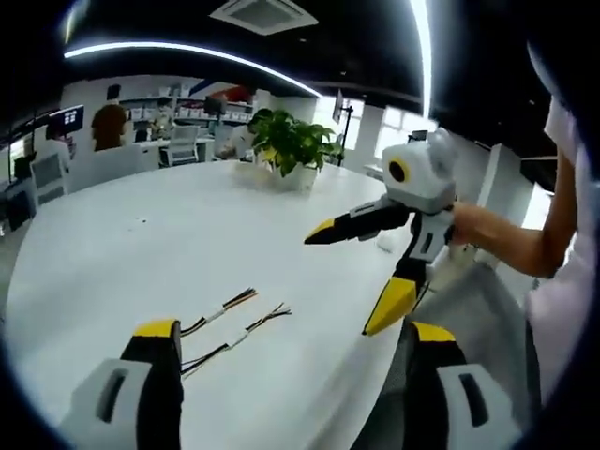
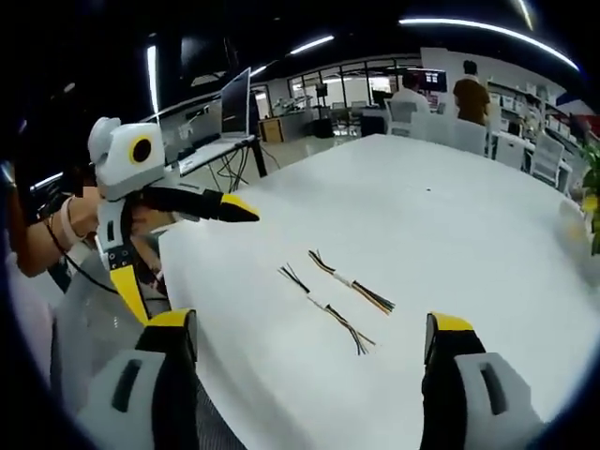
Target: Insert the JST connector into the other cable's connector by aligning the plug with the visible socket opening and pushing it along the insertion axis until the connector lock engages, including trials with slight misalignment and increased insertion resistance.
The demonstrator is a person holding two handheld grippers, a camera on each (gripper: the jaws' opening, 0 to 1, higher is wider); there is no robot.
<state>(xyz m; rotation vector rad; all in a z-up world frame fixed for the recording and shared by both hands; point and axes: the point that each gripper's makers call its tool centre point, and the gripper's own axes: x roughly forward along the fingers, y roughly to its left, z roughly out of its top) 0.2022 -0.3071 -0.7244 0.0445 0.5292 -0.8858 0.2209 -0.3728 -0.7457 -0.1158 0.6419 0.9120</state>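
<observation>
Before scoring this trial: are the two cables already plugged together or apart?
Apart. The two cables lie side by side on the white table with a gap between them; both grippers hover open, holding nothing.

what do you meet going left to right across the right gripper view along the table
other tongs held at the table's left edge → thinner cable → thicker cable with coloured wires → potted plant at the far right edge
</observation>
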